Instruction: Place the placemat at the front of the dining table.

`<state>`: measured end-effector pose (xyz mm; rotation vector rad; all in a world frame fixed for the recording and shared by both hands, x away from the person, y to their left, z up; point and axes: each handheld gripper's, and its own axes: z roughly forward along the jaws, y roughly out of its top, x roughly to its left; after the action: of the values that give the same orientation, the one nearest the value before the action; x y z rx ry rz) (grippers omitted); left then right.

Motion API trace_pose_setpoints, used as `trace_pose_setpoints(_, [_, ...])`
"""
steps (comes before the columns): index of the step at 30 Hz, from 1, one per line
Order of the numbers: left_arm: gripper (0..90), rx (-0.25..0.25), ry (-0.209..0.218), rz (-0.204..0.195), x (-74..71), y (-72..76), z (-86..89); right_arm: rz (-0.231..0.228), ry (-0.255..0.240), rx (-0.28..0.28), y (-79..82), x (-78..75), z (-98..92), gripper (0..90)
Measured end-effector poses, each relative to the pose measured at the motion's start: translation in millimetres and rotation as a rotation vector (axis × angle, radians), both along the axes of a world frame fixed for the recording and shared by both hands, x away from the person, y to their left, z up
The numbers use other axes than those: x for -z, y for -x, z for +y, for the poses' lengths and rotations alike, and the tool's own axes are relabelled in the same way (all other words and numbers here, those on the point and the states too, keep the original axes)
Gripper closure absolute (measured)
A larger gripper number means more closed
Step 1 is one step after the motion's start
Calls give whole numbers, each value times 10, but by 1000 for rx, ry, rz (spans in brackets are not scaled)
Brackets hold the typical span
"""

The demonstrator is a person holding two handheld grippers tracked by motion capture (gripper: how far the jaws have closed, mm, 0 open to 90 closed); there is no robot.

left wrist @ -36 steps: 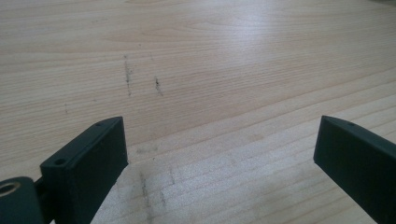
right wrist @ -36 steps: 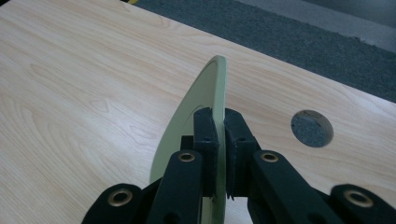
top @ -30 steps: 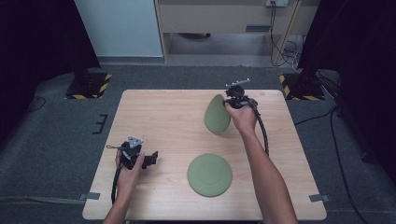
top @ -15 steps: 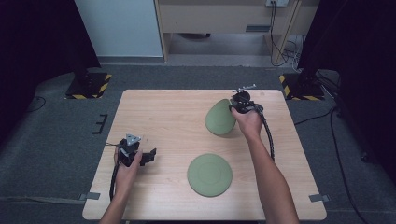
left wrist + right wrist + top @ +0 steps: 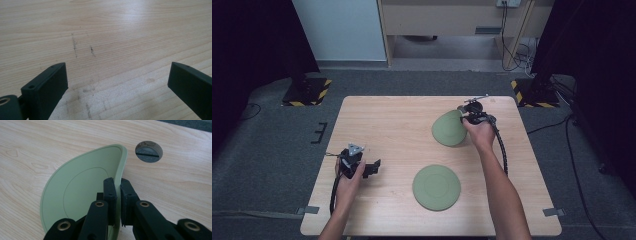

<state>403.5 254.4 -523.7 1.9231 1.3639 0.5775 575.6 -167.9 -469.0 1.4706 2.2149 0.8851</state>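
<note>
While your right gripper (image 5: pixel 468 113) is pinching the rim of the tilted green plate (image 5: pixel 449 128), that plate is leaning up off the table (image 5: pixel 392 120), its lower edge sitting on the wood and its raised edge caught between your jaws. In the right gripper view the two black jaws are pressing together on the thin upturned rim of the plate (image 5: pixel 82 187), one pad on the inner face and one on the outer, with the dish's hollow side facing away to the left of them. Just beyond the plate's rim, a round cable hole (image 5: pixel 148 151) is showing in the tabletop.

Taking this held plate as the landmark: a second green plate (image 5: pixel 436 186) is lying flat on the table, well apart from it and nearer to you. Your left gripper (image 5: pixel 371 169) is resting far from the held plate, toward the table's near left corner, with your left hand (image 5: pixel 348 176) wrapped around its body. In the left gripper view its jaws are standing wide apart with bare wood (image 5: pixel 112 45) between them and nothing in their grasp. Your right hand (image 5: pixel 481 134) is sitting just beside the held plate, on the side toward the table's right edge.
</note>
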Motion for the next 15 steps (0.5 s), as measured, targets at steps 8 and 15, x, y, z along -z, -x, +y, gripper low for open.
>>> trace_pose_setpoints(8, [21, 15, -6, 11, 25, -11, -35, 32, -2, 19, -30, 141, -74, 848])
trace_pose_setpoints(15, [22, 9, -10, 18, 34, -17, -32, 57, -12, 45, -34, 247, -132, 827])
